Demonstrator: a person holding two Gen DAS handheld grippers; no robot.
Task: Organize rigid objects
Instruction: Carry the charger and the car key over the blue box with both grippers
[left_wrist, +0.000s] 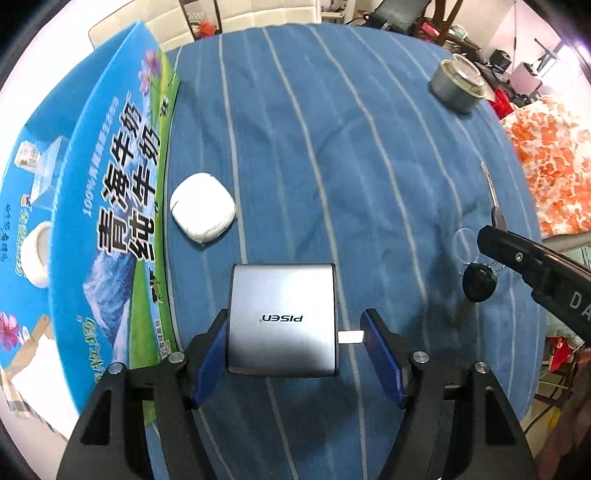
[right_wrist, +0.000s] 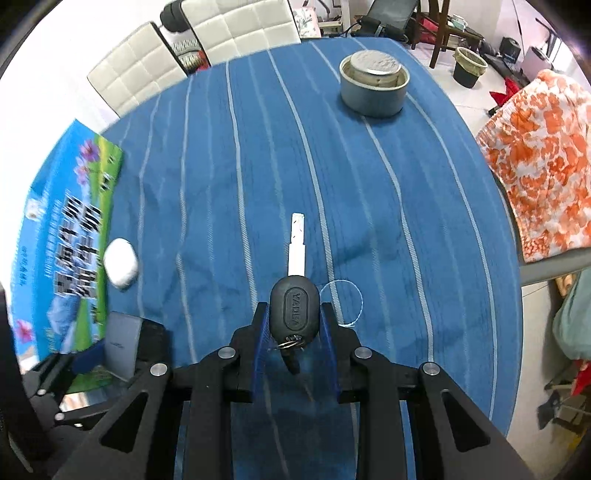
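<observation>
A round table under a blue cloth with pale stripes (right_wrist: 369, 192) fills the room's middle. White quilted chairs (right_wrist: 236, 26) stand at its far edge, an orange-and-white floral fabric (right_wrist: 539, 166) hangs off a seat at its right edge, and a dark bin (right_wrist: 470, 66) sits beyond on the pale, brightly lit floor (right_wrist: 443, 88).

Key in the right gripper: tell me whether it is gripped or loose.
Gripped. The right gripper's blue pads press both sides of the key's black head; its silver blade points forward over the striped cloth.
</observation>
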